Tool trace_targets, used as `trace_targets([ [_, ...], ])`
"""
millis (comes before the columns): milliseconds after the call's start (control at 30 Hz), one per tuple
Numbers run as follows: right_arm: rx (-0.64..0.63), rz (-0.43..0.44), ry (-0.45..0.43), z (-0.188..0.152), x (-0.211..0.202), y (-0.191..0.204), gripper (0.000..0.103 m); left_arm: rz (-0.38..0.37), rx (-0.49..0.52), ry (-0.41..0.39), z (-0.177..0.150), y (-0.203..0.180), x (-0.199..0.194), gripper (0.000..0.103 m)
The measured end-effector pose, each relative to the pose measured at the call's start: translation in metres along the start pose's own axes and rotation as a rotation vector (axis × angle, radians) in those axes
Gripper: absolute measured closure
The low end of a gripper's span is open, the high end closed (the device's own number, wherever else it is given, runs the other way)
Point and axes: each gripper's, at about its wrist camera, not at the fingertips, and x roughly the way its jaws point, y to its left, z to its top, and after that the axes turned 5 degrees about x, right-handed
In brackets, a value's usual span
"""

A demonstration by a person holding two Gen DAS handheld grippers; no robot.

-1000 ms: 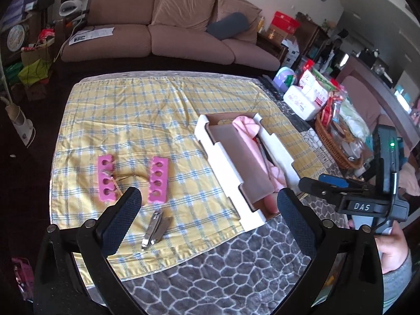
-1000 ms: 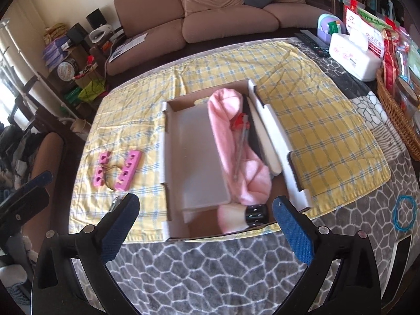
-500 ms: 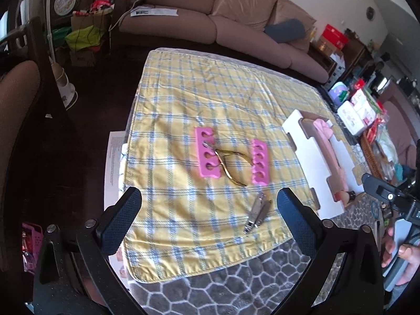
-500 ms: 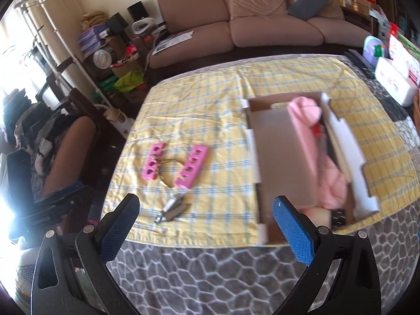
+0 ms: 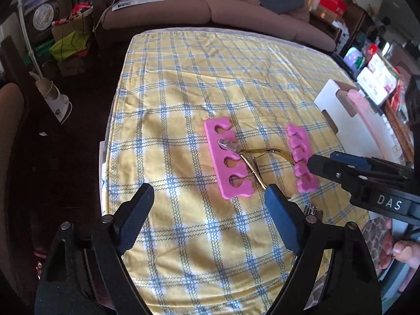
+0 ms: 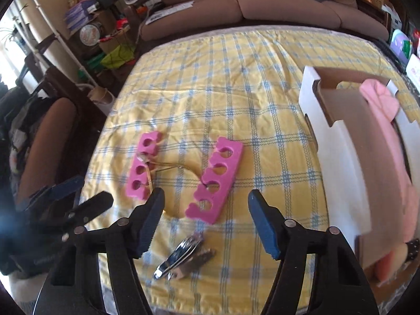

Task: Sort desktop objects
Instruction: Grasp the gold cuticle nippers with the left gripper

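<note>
Two pink foam toe separators [image 5: 228, 160] [image 5: 300, 157] lie on the yellow checked cloth [image 5: 210, 78], with a thin gold metal tool [image 5: 252, 157] across them. My left gripper [image 5: 207, 197] hovers just short of the left separator; its jaws are closing with nothing between the pads. My right gripper [image 6: 206, 197] hangs over the near end of the right separator [image 6: 215, 181]; its jaws are closing too, and the pads touch nothing. Silver nail clippers [image 6: 183, 260] lie near the cloth's front edge, under the right gripper. Each gripper shows at the edge of the other's view.
A white cardboard box [image 6: 338, 141] with a pink cloth [image 6: 380, 99] inside stands on the right of the cloth. A brown sofa [image 5: 210, 2] runs behind the table. A wicker basket and packets sit far right, and clutter and a chair lie off the left edge.
Both grippers have swung left and dropped closer to the toe separators. The box has slid to the right edge of both views. Both pairs of jaws stand narrower than before.
</note>
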Motion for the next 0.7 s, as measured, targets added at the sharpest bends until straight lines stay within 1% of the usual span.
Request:
trace_targets([
  [33,0.006,-0.006,0.006,0.002,0.005,-0.002,0.041,-0.002,0.014,0.005,0.001,-0.003,0.004,0.018],
  [133,0.011,-0.011,0.016,0.005,0.015,-0.005,0.041,-0.006,0.049,0.018,0.000,-0.012,0.014,0.019],
  [233,-0.003,-0.025,0.021,0.005,0.021,-0.006,0.041,0.016,0.082,0.050,-0.004,-0.017,0.028,0.032],
  [300,-0.007,-0.031,0.034,0.006,0.025,-0.008,0.043,0.045,0.103,0.040,-0.004,-0.019,0.030,0.033],
  [400,-0.021,-0.045,0.038,0.005,0.030,-0.006,0.046,0.060,0.102,0.035,-0.002,-0.017,0.029,0.044],
  [433,-0.034,-0.058,0.036,0.006,0.031,-0.004,0.049,0.065,0.102,0.035,-0.002,-0.015,0.029,0.047],
  [533,-0.074,-0.103,0.032,0.005,0.033,0.000,0.055,0.064,0.096,0.029,0.000,-0.012,0.030,0.047],
  [567,-0.086,-0.110,0.031,0.004,0.033,0.002,0.055,0.062,0.108,0.031,0.001,-0.014,0.033,0.038],
  [600,-0.096,-0.110,0.034,0.004,0.034,0.003,0.055,0.062,0.121,0.036,0.002,-0.018,0.035,0.034],
  [633,-0.104,-0.110,0.043,0.004,0.036,0.005,0.053,0.064,0.132,0.037,0.003,-0.020,0.037,0.032],
  [700,-0.142,-0.140,0.044,0.003,0.040,0.011,0.053,0.068,0.131,0.039,0.004,-0.021,0.038,0.032],
])
